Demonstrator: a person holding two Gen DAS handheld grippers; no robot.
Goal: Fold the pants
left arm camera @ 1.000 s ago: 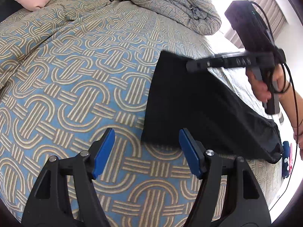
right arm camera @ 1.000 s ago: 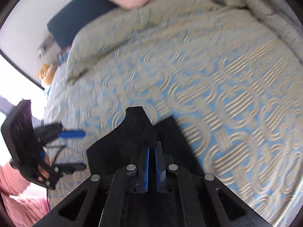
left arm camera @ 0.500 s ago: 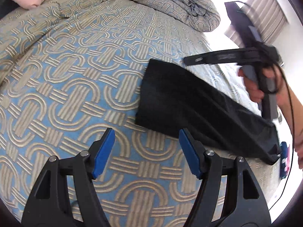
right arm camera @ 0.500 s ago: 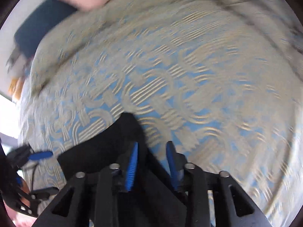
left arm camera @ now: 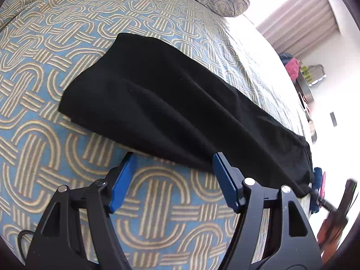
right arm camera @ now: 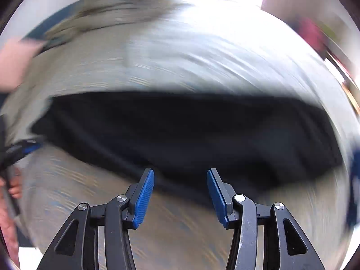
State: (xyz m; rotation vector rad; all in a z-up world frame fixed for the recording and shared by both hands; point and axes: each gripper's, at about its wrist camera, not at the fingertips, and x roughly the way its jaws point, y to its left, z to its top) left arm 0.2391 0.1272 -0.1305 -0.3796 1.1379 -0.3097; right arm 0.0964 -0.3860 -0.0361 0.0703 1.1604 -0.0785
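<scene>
Black pants (left arm camera: 180,103) are lying lengthwise-folded on the bed (left arm camera: 56,33); both tools, left tool (left arm camera: 173,180) and right tool (right arm camera: 180,193), are gaping empty, right's jaws just opening. Next: crosswise fold, needing fresh grips.

Black pants (left arm camera: 180,103) lie folded lengthwise on the patterned bedspread (left arm camera: 45,45) (left tongs (left arm camera: 172,168) gaping, empty, just beside their edge).
</scene>
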